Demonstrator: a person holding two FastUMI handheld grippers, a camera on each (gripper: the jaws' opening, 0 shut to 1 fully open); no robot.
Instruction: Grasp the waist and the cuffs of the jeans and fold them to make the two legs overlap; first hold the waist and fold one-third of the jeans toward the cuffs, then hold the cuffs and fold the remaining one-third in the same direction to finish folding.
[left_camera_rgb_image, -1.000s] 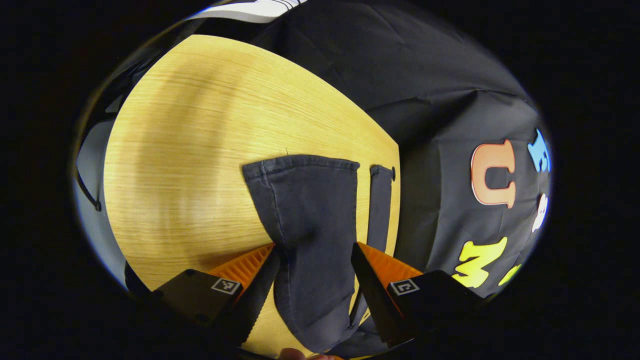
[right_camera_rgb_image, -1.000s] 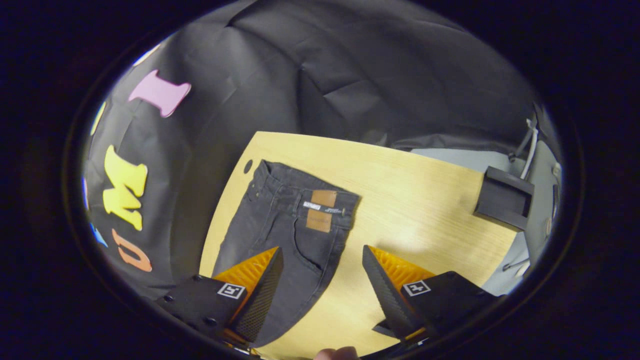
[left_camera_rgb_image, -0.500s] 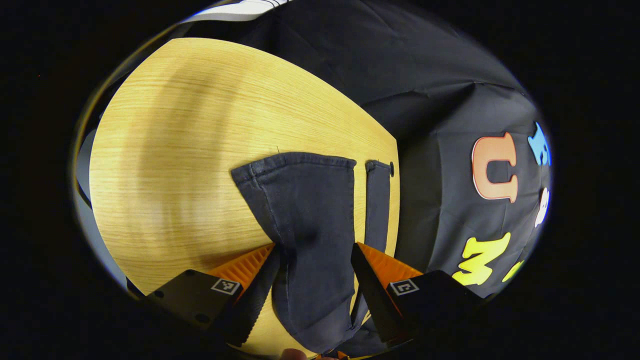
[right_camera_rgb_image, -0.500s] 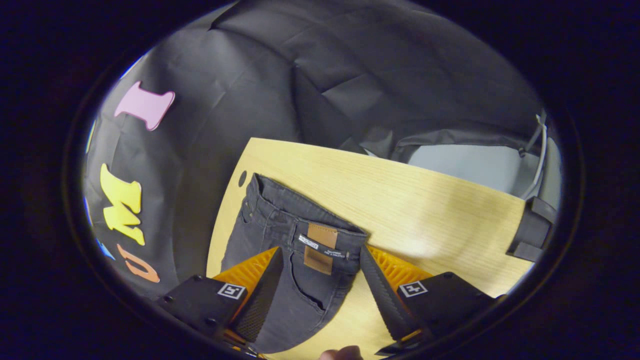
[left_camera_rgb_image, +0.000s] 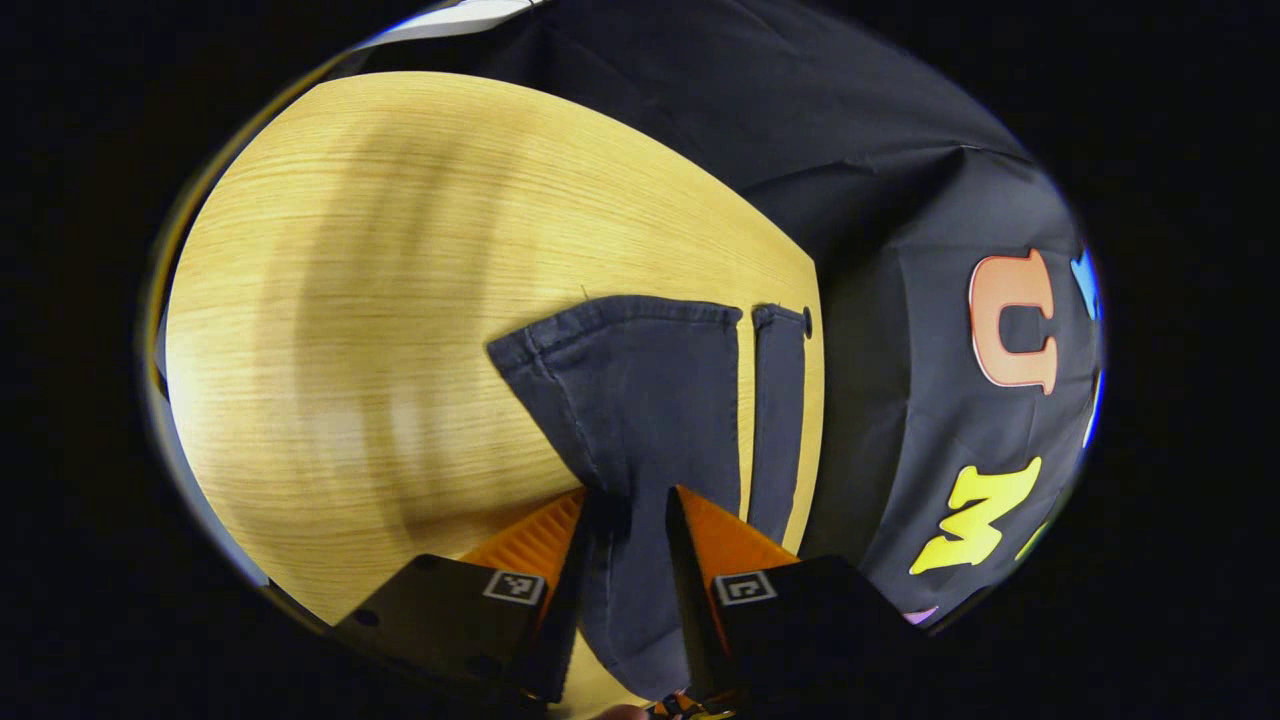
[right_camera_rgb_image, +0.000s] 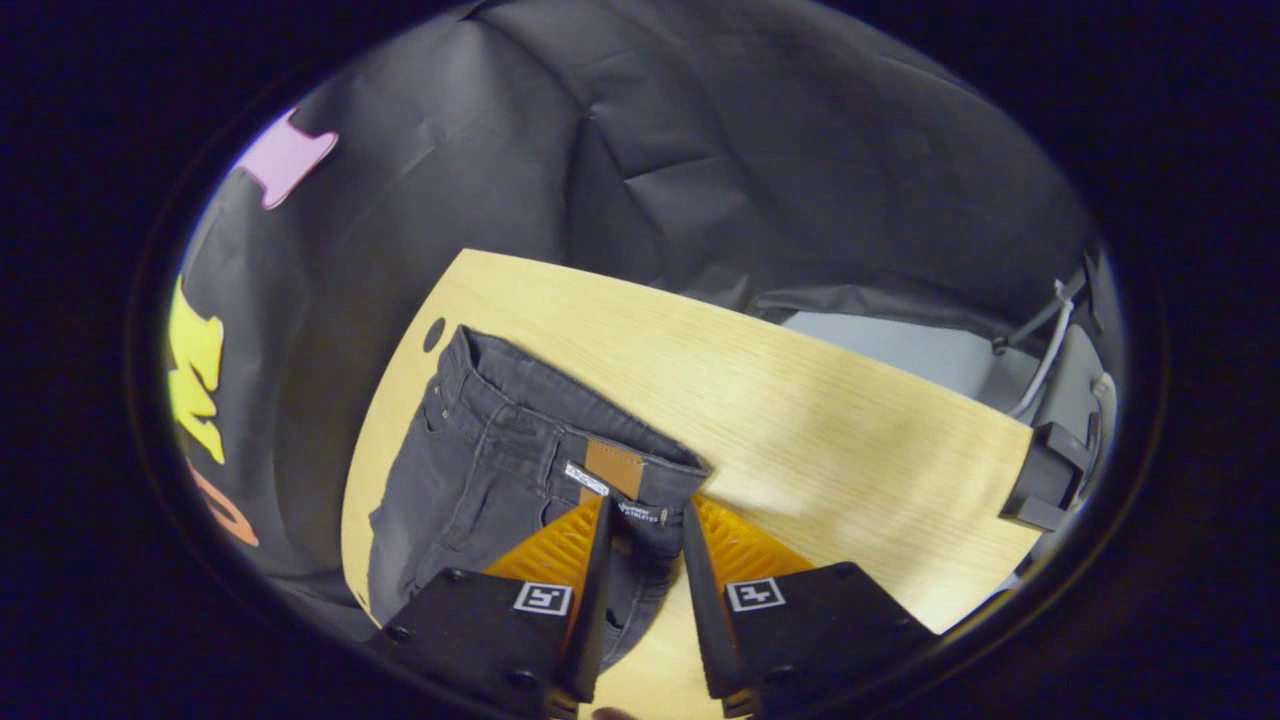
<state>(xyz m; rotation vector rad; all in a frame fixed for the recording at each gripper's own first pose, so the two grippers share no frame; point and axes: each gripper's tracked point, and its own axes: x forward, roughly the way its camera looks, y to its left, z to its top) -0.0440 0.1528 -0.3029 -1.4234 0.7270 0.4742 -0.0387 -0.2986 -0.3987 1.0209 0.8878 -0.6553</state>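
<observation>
Table (left_camera_rgb_image: 330, 330) edge beside jeans (left_camera_rgb_image: 650, 400)

The left gripper (left_camera_rgb_image: 628, 500) is seen at the bottom of the left gripper view, angled downward; its two fingers are drawn close together, and dark fabric is pinched between the inner pads. The right gripper (right_camera_rgb_image: 645, 515) is seen at the bottom of the right gripper view, likewise angled downward. Its fingers are narrowed to a small gap, with fabric clamped between them at the tips.
</observation>
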